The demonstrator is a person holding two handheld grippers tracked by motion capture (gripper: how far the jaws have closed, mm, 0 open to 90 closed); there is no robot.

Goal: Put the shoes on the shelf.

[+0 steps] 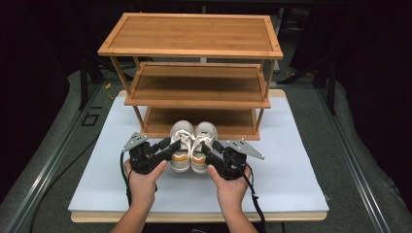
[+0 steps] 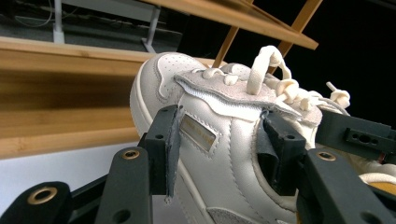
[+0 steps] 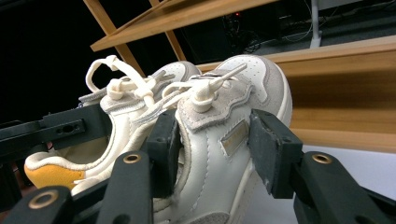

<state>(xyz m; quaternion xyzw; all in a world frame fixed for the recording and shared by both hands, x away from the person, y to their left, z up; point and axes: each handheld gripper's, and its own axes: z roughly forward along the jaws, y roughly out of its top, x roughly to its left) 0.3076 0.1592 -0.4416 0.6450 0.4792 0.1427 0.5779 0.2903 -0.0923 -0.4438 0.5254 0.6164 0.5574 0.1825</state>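
Note:
A pair of cream sneakers with orange heels sits in front of the bamboo rack's bottom shelf, toes toward the rack. My left gripper (image 1: 173,146) is shut on the left sneaker (image 1: 180,154). In the left gripper view, one pad presses the outer side wall of this sneaker (image 2: 224,158) and the other jaw sits inside its collar. My right gripper (image 1: 210,148) is shut on the right sneaker (image 1: 204,136) in the same way. The right gripper view has its pads on either side of that sneaker's (image 3: 219,158) wall by the laces. The two shoes are side by side and touching.
The three-tier bamboo shoe rack (image 1: 194,92) stands at the back of a white board (image 1: 291,170) on the table. All of its shelves are bare. Dark grey floor and metal rails flank the board.

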